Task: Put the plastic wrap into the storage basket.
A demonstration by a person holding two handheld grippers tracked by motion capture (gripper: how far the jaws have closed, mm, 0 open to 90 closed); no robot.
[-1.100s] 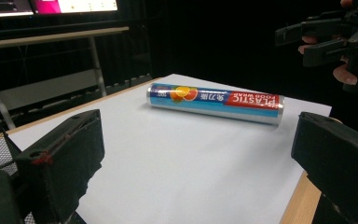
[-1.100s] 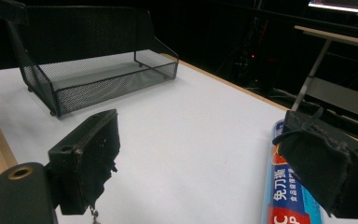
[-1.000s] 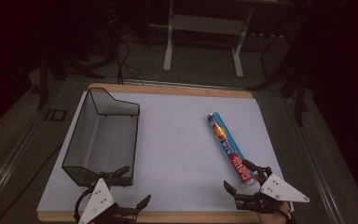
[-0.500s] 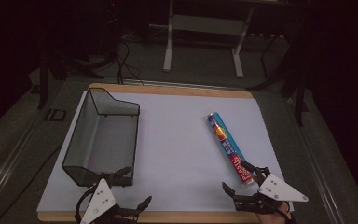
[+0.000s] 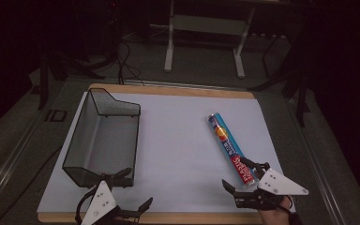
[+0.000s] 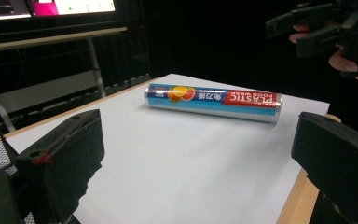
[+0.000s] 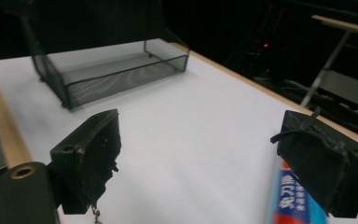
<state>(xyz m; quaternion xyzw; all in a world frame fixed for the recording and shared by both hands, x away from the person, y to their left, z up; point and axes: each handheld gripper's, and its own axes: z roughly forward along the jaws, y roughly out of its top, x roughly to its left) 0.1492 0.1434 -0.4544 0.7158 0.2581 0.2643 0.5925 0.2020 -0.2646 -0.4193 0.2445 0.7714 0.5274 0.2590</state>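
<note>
A roll of plastic food wrap (image 5: pixel 227 144) in blue and red lies on the white table top (image 5: pixel 178 140) at the right, pointing away from me. My right gripper (image 5: pixel 240 174) hovers at the roll's near end. Its jaws are open and have just been closing a little. In the right gripper view the roll (image 7: pixel 292 201) passes under the right-hand jaw, and the pads of the gripper (image 7: pixel 200 149) do not press on it. My left gripper (image 5: pixel 133 190) stands open at the front left with nothing in it. The left gripper view shows the roll (image 6: pixel 212 100) beyond its open jaws (image 6: pixel 200 154).
A black wire-mesh basket (image 5: pixel 77 136) with nothing in it stands on the left half of the table, close to the left gripper, and shows farther off in the right gripper view (image 7: pixel 112 70). A wooden edge (image 5: pixel 178 88) borders the table. Desk legs and cables lie on the dark floor beyond.
The right gripper has shifted very slightly at the roll's near end. The left gripper, the roll and the basket have not moved.
</note>
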